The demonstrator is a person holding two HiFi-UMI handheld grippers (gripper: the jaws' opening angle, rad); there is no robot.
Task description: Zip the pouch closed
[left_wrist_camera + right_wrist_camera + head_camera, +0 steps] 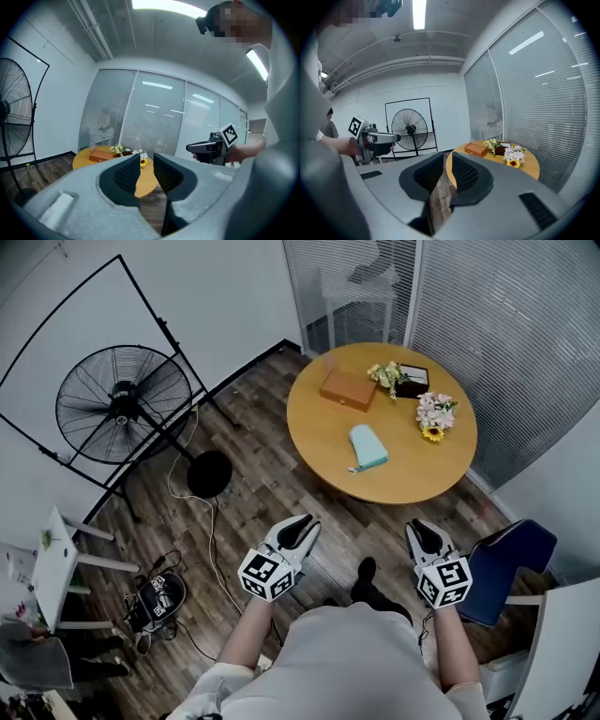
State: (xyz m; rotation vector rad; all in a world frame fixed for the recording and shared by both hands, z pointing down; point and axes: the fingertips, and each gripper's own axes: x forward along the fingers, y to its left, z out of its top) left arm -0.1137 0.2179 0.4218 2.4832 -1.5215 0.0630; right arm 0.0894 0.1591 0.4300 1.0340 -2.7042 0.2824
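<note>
pouch (367, 447) on table (319, 432) (well beyond both tongs) | left tongs (302, 525) narrow gap, empty | right tongs (421, 532) narrow gap, empty

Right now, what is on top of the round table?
On the table sit a brown box, a teal pouch, flowers and a dark frame. What the box and pouch hold is hidden.

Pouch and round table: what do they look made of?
Pouch: likely soft fabric, matte pale teal, edges slightly uneven; too small to confirm. Table: wood or wood-look laminate, smooth light-tan top, even colour, no visible grain.
</note>
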